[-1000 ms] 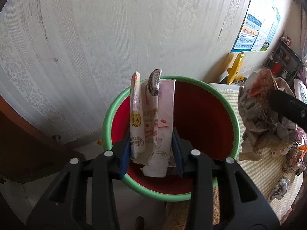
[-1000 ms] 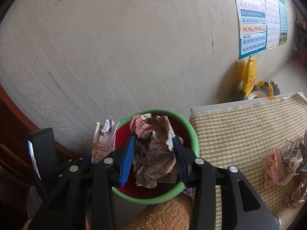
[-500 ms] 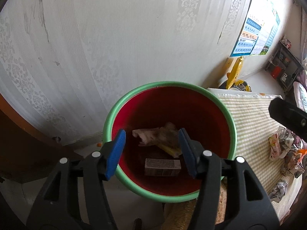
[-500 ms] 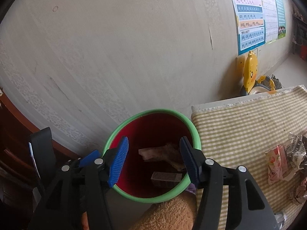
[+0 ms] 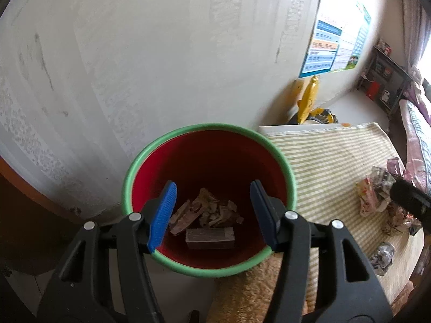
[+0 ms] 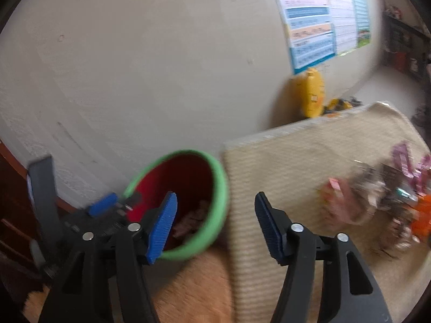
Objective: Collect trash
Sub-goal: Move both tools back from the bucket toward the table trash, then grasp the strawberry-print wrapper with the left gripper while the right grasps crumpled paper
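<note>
A: Nearest first, what are the jaws doing?

B: The left gripper (image 5: 212, 212) hangs over the red bin (image 5: 289, 185) with its blue pads well apart and nothing between them. The right gripper (image 6: 215, 224) has its jaws opening, also with nothing held; its view is blurred.

A: And what sits under them?

B: From the left wrist, the bin with the green rim is right below. At its bottom lie a small dark box (image 5: 210, 238) on the near side and crumpled wrappers (image 5: 207, 211) just behind it. A fuzzy tan surface (image 5: 247, 290) shows at the near edge, beside the bin.

A: Where is the rest of the trash?

B: To the right of the bin, on the counter with the checked cloth (image 5: 328, 167). A heap of crumpled wrappers and packets (image 6: 377, 196) lies toward its right side, well apart from the bin.

A: Farther off?

B: A yellow toy (image 5: 309, 98) stands by the pale wall (image 5: 134, 53), past the far edge of the counter, and a chart poster (image 6: 309, 21) hangs above it.
</note>
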Demonstrator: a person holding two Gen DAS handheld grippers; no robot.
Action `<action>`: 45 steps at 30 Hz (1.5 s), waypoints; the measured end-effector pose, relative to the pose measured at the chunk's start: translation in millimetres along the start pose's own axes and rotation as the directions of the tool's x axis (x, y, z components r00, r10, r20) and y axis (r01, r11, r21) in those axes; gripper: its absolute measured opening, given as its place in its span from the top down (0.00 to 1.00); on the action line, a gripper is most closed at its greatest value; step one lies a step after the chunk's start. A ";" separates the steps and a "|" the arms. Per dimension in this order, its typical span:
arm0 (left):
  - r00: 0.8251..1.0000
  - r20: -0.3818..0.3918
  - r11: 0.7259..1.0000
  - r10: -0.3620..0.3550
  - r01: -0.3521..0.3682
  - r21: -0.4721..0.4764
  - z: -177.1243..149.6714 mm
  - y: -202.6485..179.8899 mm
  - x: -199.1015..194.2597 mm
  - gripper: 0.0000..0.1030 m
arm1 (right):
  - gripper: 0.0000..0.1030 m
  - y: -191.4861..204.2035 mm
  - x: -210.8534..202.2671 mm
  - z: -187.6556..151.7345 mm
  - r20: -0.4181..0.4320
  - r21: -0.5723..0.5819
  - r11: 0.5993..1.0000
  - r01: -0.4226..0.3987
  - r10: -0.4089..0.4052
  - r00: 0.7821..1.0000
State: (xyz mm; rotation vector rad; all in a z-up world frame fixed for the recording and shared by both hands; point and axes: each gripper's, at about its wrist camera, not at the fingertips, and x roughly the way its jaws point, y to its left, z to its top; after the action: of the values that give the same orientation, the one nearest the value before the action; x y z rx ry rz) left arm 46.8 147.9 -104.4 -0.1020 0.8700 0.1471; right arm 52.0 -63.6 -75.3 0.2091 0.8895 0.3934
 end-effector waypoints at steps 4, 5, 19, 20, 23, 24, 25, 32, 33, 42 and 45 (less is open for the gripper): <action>1.000 0.005 0.999 -0.017 0.017 0.028 0.2 -15.5 -6.4 0.47 | 0.40 -43.9 -21.7 -22.5 0.014 0.015 0.989 0.148 -0.148 0.989; 1.000 0.006 0.999 -0.025 0.024 0.037 0.2 -20.9 -8.3 0.47 | 0.40 -57.1 -26.1 -27.5 0.020 0.021 0.979 0.205 -0.205 0.978; 0.983 -0.047 0.971 -0.180 0.185 0.149 -11.8 -109.1 -34.4 0.47 | 0.43 -205.2 -7.5 -61.6 -0.148 0.225 0.865 0.448 -0.424 0.894; 0.980 -0.054 0.966 -0.192 0.198 0.165 -13.5 -118.0 -35.3 0.47 | 0.53 -209.8 -4.3 -64.5 -0.157 0.236 0.872 0.429 -0.402 0.902; 0.975 -0.069 0.956 -0.212 0.221 0.193 -17.0 -141.1 -34.4 0.47 | 0.58 -211.0 -13.1 -71.1 -0.123 0.264 0.883 0.389 -0.369 0.921; 0.972 -0.079 0.953 -0.220 0.231 0.194 -16.7 -146.3 -31.7 0.47 | 0.58 -209.4 -19.0 -72.6 -0.109 0.260 0.886 0.384 -0.368 0.923; 0.971 -0.086 0.952 -0.224 0.237 0.193 -16.1 -150.9 -28.8 0.47 | 0.58 -205.8 -28.8 -75.4 -0.086 0.261 0.891 0.372 -0.363 0.928; 0.950 -0.161 0.939 -0.267 0.294 0.177 -14.9 -202.6 12.5 0.48 | 0.58 -193.7 -88.5 -107.9 0.017 0.320 0.894 0.315 -0.338 0.941; 0.946 -0.177 0.938 -0.272 0.302 0.169 -15.7 -211.3 21.5 0.48 | 0.58 -193.1 -91.0 -110.0 0.021 0.322 0.893 0.314 -0.338 0.941; 0.942 -0.272 0.950 -0.195 0.251 0.187 -28.7 -258.3 81.3 0.55 | 0.57 -199.1 -84.5 -126.8 0.021 0.318 0.902 0.293 -0.316 0.949; 0.934 -0.299 0.951 -0.198 0.257 0.171 -30.2 -262.6 94.0 0.55 | 0.57 -199.2 -83.3 -128.5 0.029 0.311 0.907 0.283 -0.307 0.951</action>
State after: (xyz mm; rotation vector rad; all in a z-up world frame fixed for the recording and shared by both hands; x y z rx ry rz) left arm 128.5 -107.0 -188.2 -0.0277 1.1424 -0.1823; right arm -47.2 -277.4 -162.3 0.3650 0.8865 -0.0381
